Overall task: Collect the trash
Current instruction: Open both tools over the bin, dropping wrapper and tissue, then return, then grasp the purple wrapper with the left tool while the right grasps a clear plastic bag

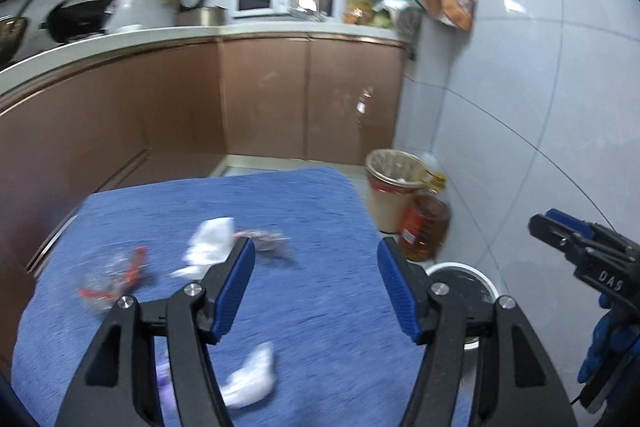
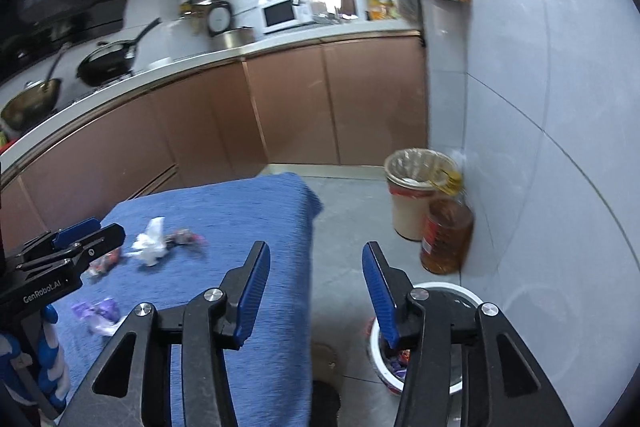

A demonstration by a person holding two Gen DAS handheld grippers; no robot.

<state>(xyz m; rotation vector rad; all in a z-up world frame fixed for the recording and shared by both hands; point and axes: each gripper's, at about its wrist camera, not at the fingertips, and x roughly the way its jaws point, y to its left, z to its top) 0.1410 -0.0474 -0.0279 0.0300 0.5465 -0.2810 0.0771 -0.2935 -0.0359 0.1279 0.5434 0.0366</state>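
Observation:
Trash lies on a blue cloth-covered table (image 1: 320, 211): a white tissue (image 1: 210, 241), a brown wrapper (image 1: 266, 241), a clear wrapper with red print (image 1: 112, 275), and a second crumpled tissue (image 1: 252, 381) close to the camera. My left gripper (image 1: 316, 251) hovers above the cloth, open and empty. My right gripper (image 2: 316, 251) is open too, with nothing between its fingers. It hangs over the table's right edge and the floor, just above a white round bin (image 2: 440, 291) holding several wrappers. The right wrist view also shows a purple wrapper (image 2: 100, 313) on the cloth.
A beige lined waste basket (image 2: 416, 187) and an oil bottle (image 2: 446, 235) stand on the floor against the tiled wall at right. Brown kitchen cabinets (image 2: 280, 107) run behind the table, with pans and a microwave on the counter.

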